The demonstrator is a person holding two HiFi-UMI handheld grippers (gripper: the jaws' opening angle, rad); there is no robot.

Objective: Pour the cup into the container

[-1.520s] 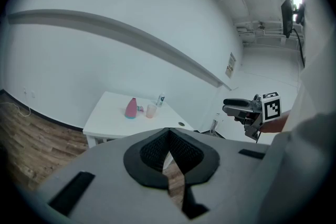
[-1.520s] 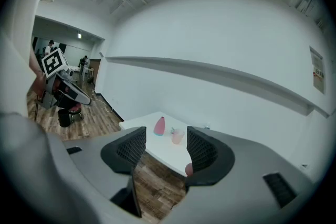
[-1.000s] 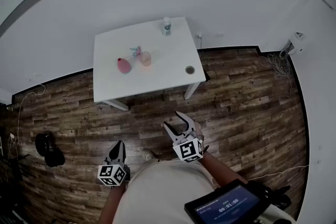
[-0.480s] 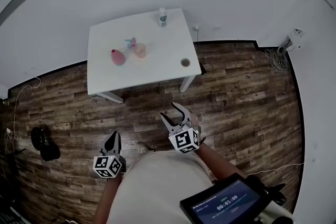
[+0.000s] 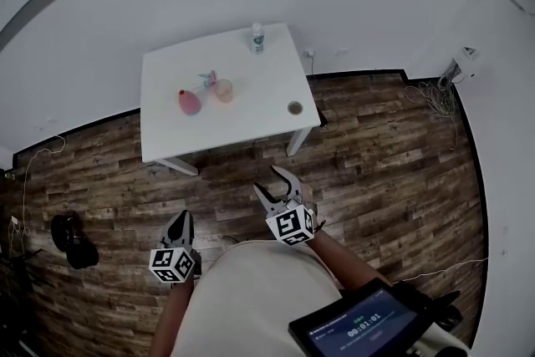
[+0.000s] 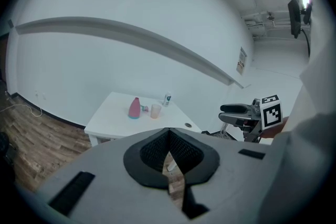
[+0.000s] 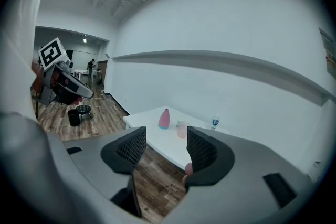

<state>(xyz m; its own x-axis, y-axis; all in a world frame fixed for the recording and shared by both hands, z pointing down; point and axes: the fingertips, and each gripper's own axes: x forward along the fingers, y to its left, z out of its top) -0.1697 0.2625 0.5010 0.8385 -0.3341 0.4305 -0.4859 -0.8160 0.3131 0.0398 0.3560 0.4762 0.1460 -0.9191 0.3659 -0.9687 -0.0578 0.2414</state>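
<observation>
The cup (image 5: 224,89) stands upright on the white tabletop (image 5: 251,117), left of its middle. The pink, narrow-necked container (image 5: 190,103) is just to the cup's left and also upright. A small teal-and-pink thing (image 5: 209,79) sits close behind the cup, on the far side. Whether the cup holds anything is too small to tell, so this layout fits a full cup waiting as well as an emptied one set back down.

Both claws hang over the wooden floor (image 5: 376,146), well short of the tabletop's near edge. The left claw (image 5: 181,221) has its pads pressed together with nothing between them. The right claw (image 5: 272,184) stands spread and empty.

The main risks are in the pour, should one be due. The container's mouth looks narrow, so a fast tilt or an off-centre lip would send the contents down its side (and the tabletop has no tray to catch anything). The cup looks thin and light, and a hard pinch could buckle or tip it. The small thing behind the cup sits where a reaching claw could knock it.

The bottle (image 5: 257,38) at the far edge carries a label too small to read. The screen (image 5: 359,323) at the person's waist shows timer-like digits that cannot be read with certainty.
</observation>
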